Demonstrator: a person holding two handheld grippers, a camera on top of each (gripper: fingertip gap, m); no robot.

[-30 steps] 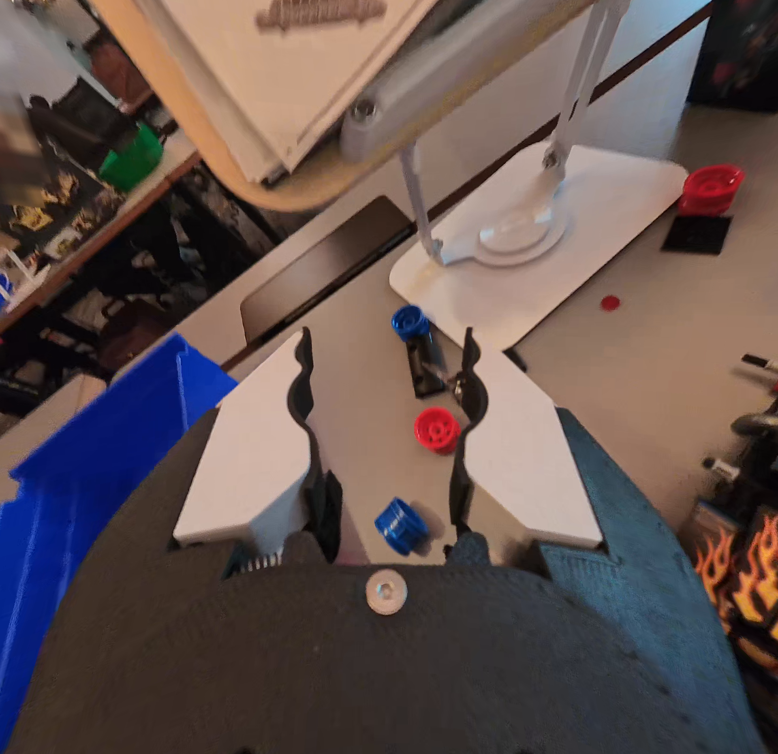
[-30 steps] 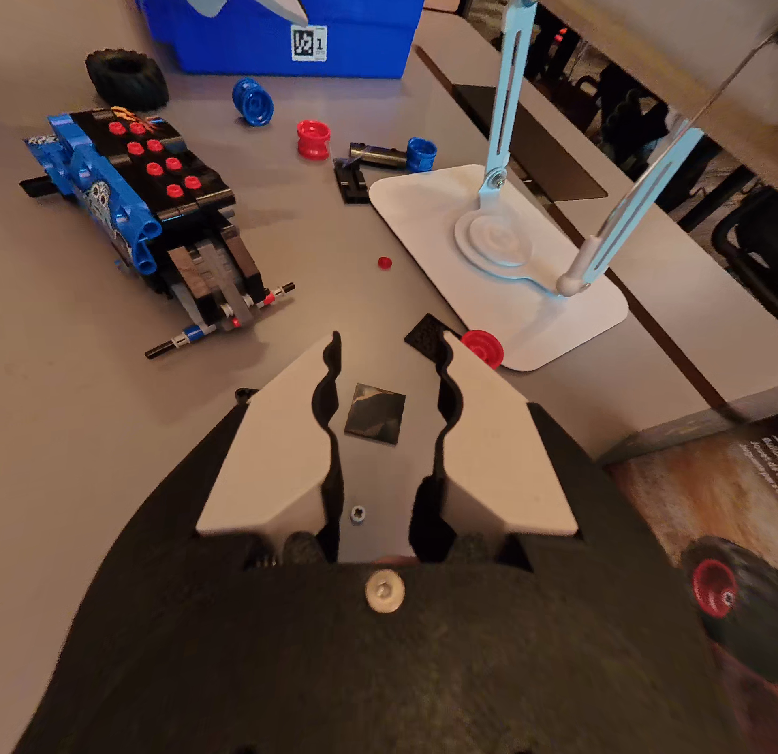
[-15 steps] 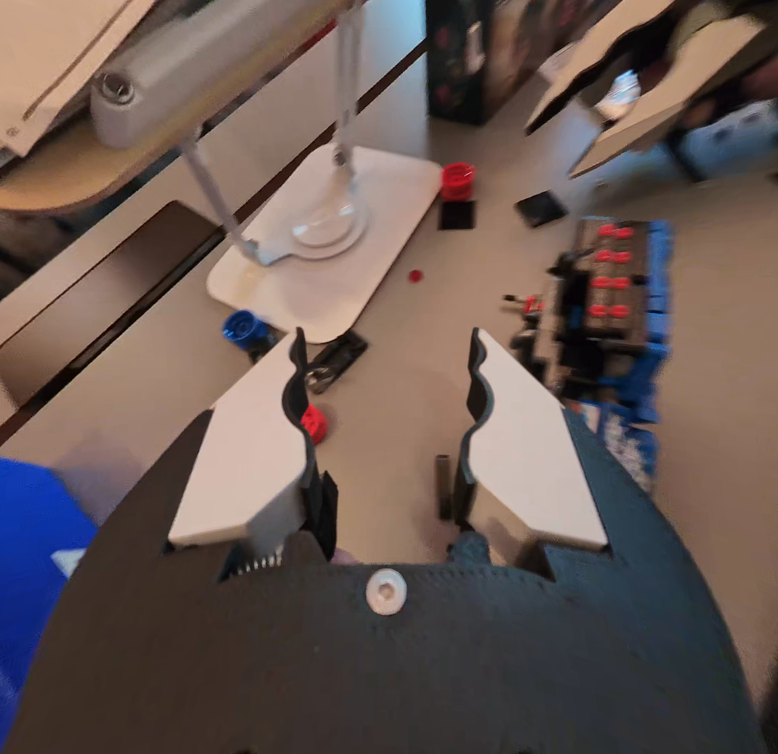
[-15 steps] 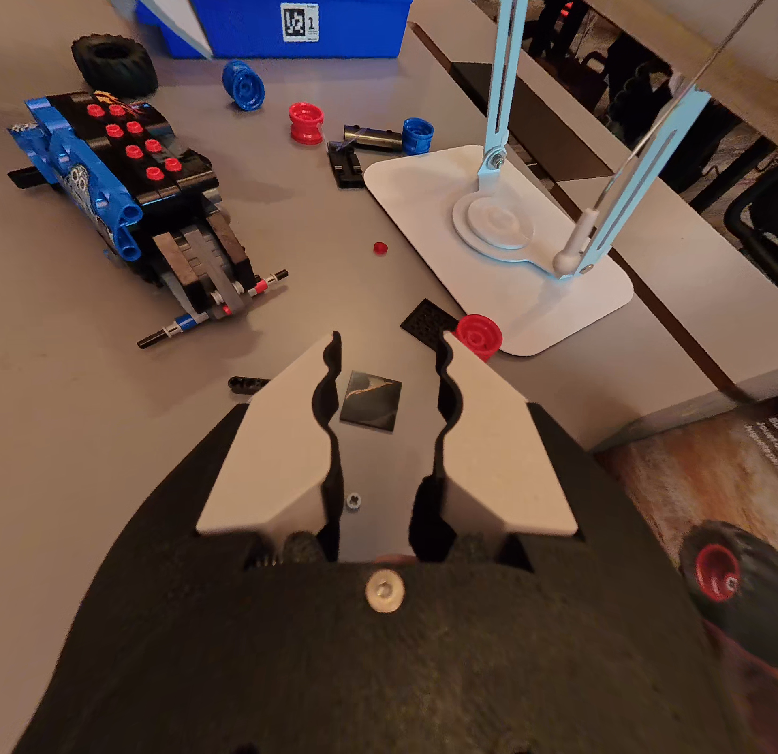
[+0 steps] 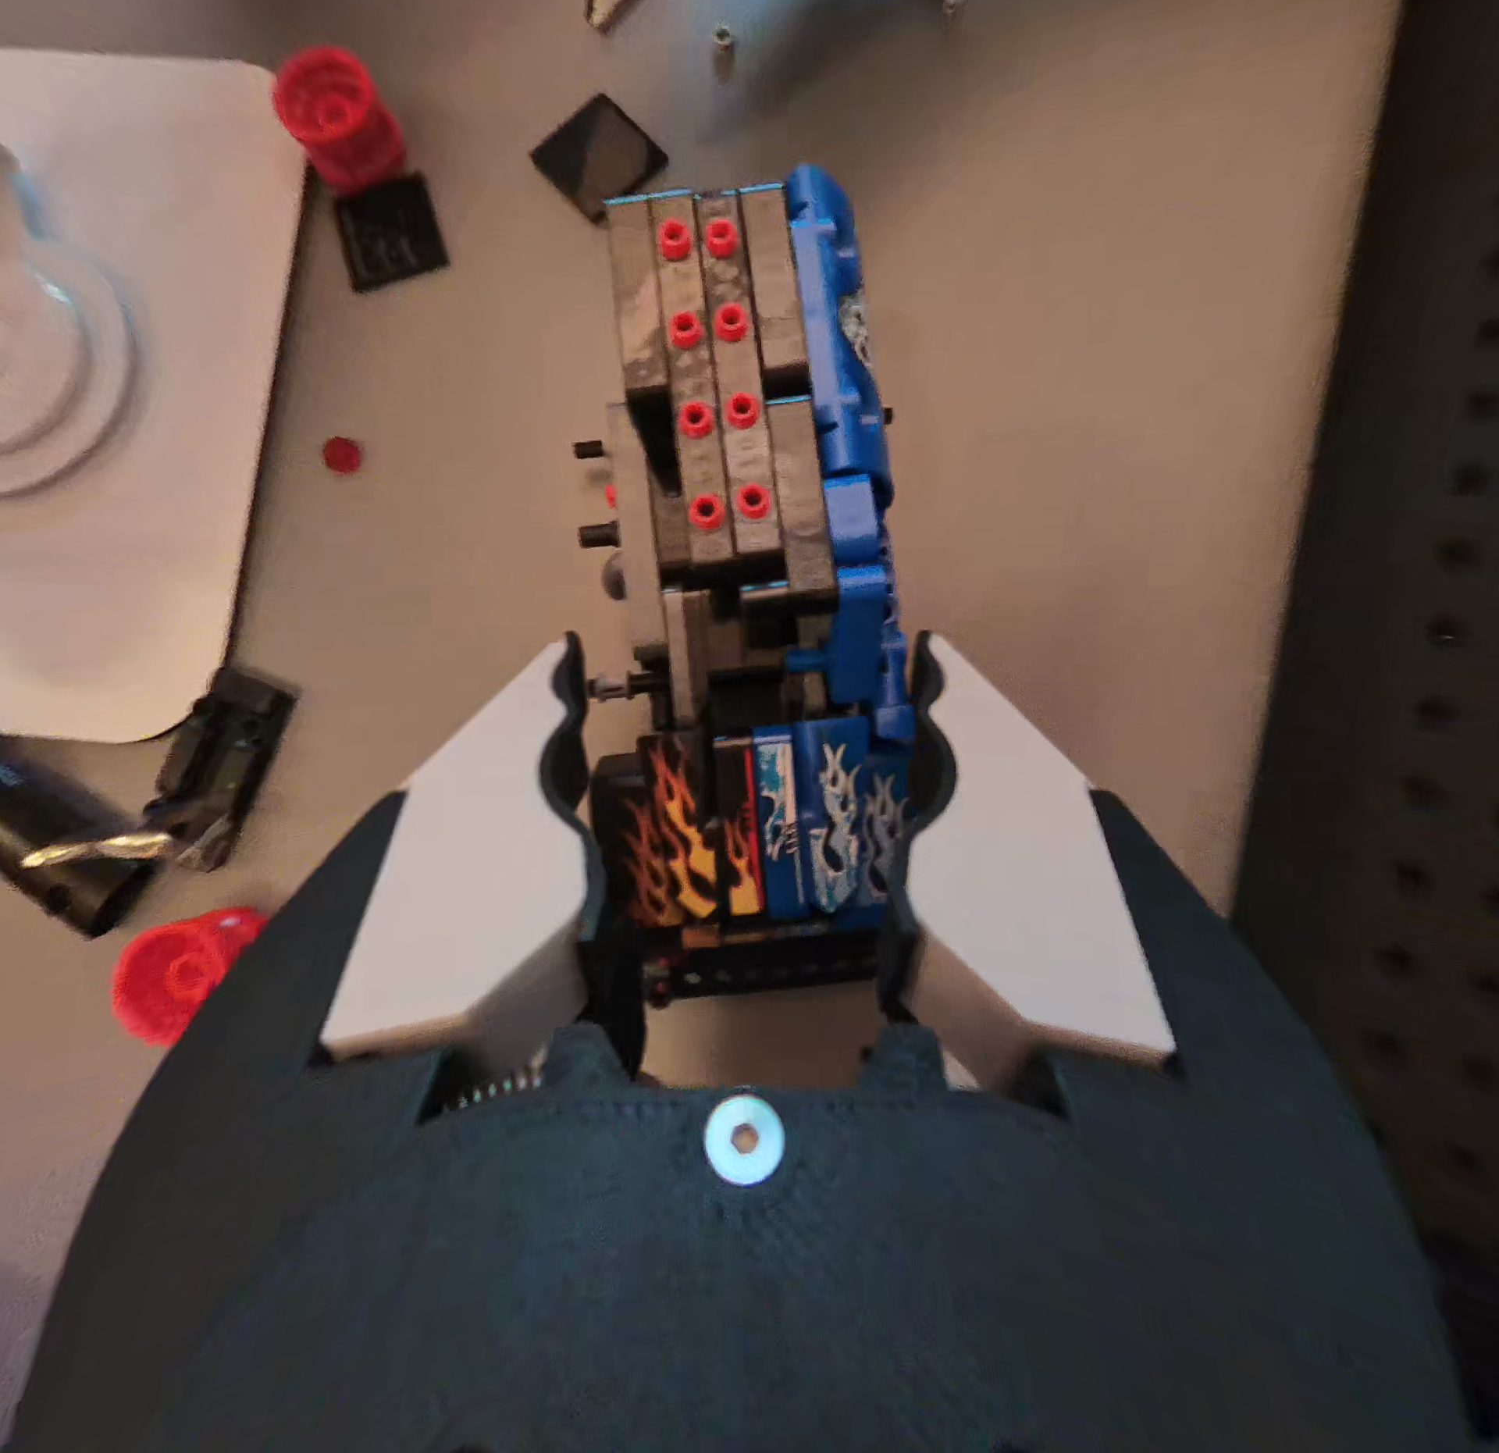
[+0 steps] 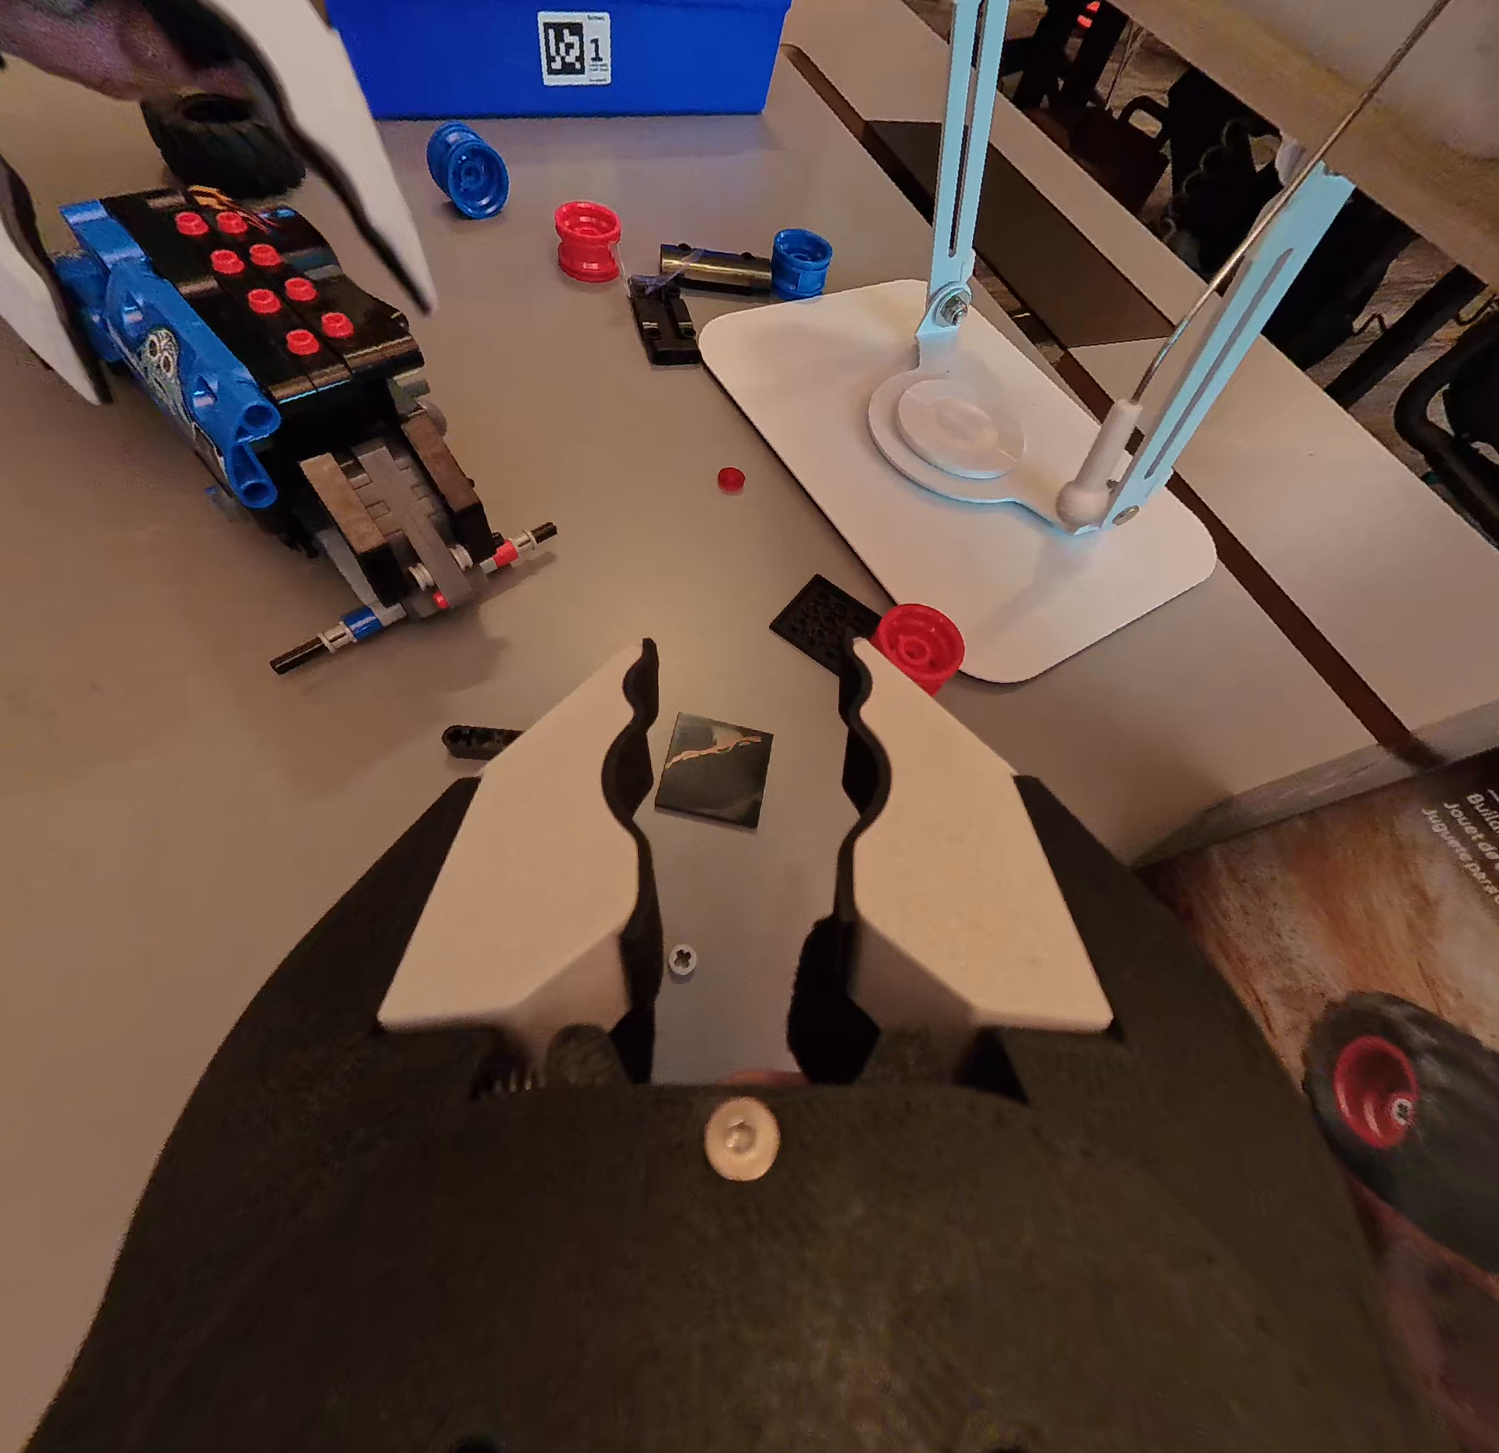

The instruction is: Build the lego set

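The partly built Lego car (image 5: 730, 408), black with red studs and a blue side, lies on the grey table; it also shows in the right wrist view (image 6: 243, 319). My left gripper (image 5: 746, 668) is open, with its jaws on either side of the car's flame-printed end and a small gap on each side. Its fingers (image 6: 341, 116) show blurred in the right wrist view. My right gripper (image 6: 752, 651) is open and empty, just above a black square tile (image 6: 714, 769) with a flame print. A red wheel hub (image 6: 921, 647) and a black studded plate (image 6: 823, 619) lie just beyond its right finger.
A white stand base (image 6: 957, 473) is at the right. A blue bin (image 6: 551, 35) stands at the back. A red hub (image 6: 588, 239), two blue hubs (image 6: 469, 169) (image 6: 801, 262), a black tyre (image 6: 219, 144) and a red stud (image 6: 730, 479) lie loose. The set's box (image 6: 1338, 927) is at the right. The gap from one gripper's tips to the other's is roughly 15 cm. My right gripper is the nearer one to the black square tile (image 6: 714, 769): about 5 cm, against 15 cm. It turns up in the left wrist view (image 5: 600, 138) as well. The red wheel hub (image 6: 921, 647) is closer to my right gripper, around 7 cm from its tips; the left tips are 20 cm off. The left camera catches it too, in the left wrist view (image 5: 326, 92). The black studded plate (image 6: 823, 619) is closer to my right gripper, around 8 cm from its tips; the left tips are 15 cm off. The left camera catches it too, in the left wrist view (image 5: 388, 239).
My left gripper has swung right, away from the loose hubs and the blue bin, and come down over the car's flame end. My right gripper has hardly moved.
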